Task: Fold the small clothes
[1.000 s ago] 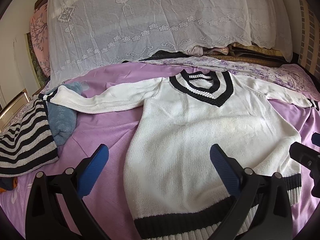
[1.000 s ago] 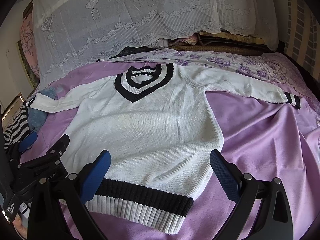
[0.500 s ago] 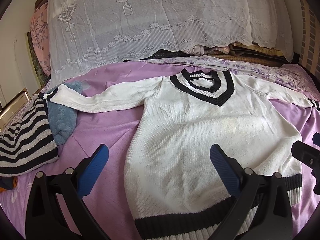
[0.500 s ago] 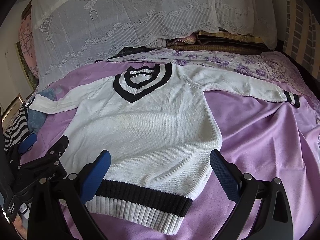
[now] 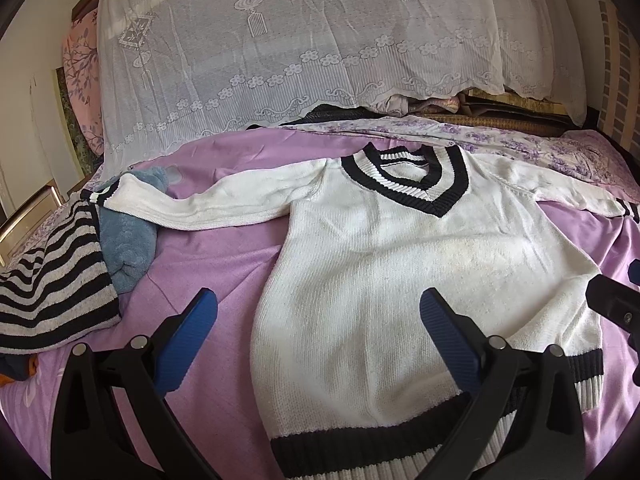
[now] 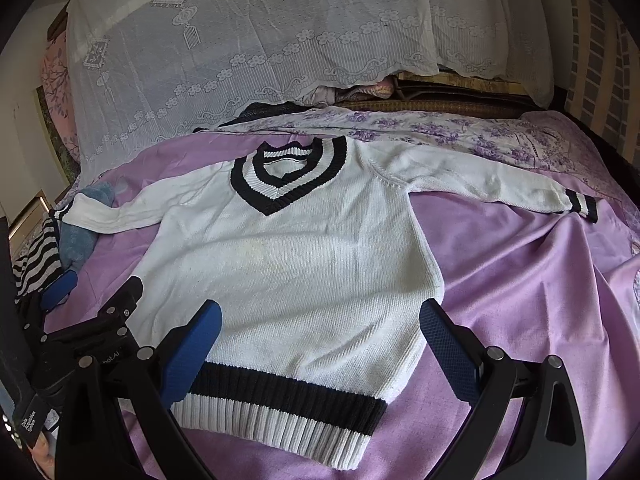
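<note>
A white knit sweater point(image 5: 400, 280) with a black-and-white V collar and hem lies flat, front up, on a purple bedsheet point(image 5: 208, 256), both sleeves spread out sideways. It also shows in the right wrist view point(image 6: 296, 264). My left gripper point(image 5: 318, 336) is open and empty, hovering above the sweater's lower left side. My right gripper point(image 6: 320, 344) is open and empty above the hem at the lower right. The left gripper shows at the left edge of the right wrist view point(image 6: 88, 300).
A black-and-white striped garment point(image 5: 52, 280) and a blue fluffy cloth point(image 5: 124, 240) lie left of the sweater, under its left cuff. A white lace cover point(image 5: 320, 48) drapes over a pile at the back. A floral purple cloth point(image 6: 460, 136) lies behind the collar.
Both grippers have shifted only slightly; the view has crept a little. The sweater has not moved.
</note>
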Motion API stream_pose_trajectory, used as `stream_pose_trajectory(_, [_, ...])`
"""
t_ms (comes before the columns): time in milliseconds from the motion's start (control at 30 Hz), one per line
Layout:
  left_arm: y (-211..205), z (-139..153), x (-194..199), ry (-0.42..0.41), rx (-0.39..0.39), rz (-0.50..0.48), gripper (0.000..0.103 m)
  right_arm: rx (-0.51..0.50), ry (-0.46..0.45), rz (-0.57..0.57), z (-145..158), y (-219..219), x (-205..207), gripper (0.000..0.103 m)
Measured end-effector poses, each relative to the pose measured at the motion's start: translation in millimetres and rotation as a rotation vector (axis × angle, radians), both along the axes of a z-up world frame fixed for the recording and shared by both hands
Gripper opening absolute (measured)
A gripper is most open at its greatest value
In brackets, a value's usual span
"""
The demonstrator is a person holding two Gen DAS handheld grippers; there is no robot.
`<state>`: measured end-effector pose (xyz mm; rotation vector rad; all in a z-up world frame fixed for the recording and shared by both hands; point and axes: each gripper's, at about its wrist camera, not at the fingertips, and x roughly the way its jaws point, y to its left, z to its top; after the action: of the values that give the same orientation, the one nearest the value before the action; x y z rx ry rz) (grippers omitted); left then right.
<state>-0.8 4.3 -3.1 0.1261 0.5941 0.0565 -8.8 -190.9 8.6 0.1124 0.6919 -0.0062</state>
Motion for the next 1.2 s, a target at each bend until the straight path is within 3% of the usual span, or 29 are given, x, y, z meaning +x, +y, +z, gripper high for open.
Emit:
stream_pose_trajectory(467, [-0.7, -0.8, 0.8, 0.012, 0.0, -0.004, 0.099, -0.008, 0.03, -0.016, -6.0, -0.7, 5.9, 0.1])
stream_pose_trajectory(633, [-5.1, -2.9, 3.5, 0.025, 0.005, -0.016, 0.099, 0.007, -0.011, -0.026, -3.6, -7.2, 5.7, 0.1])
stream_pose_trajectory(767, [-21.3, -7.9, 15.4, 0.073, 0.007, -0.069, 0.099, 0.163, -0.113, 0.055, -2.0, -33.2, 3.9, 0.1])
stream_pose_trajectory(933, [-53.1, -4.2, 28.7, 0.162, 0.003, -0.186, 0.099, 0.364, -0.047, -0.053, -1.1, -92.0, 21.4, 0.1])
stream_pose_trajectory(1033, [-71.2, 12.1, 39.0, 0.213, -0.056, -0.267, 0.099, 0.466, -0.042, -0.132, 3.5, -136.7, 27.8, 0.1])
stream_pose_trajectory(1100, [-82.5, 24.4, 46.4, 0.213, -0.092, -0.296, 0.099, 0.52, -0.051, -0.168, 9.7, -166.2, 33.7, 0.098])
stream_pose_trajectory(1133, [-88.9, 27.8, 50.6, 0.207, -0.097, -0.304, 0.099, 0.538, -0.06, -0.192, 12.3, -180.0, 37.0, 0.093])
stream_pose_trajectory(1200, [-103.8, 24.2, 62.3, 0.187, -0.082, -0.299, 0.099, 0.572, -0.082, -0.239, 16.1, -206.5, 45.4, 0.088])
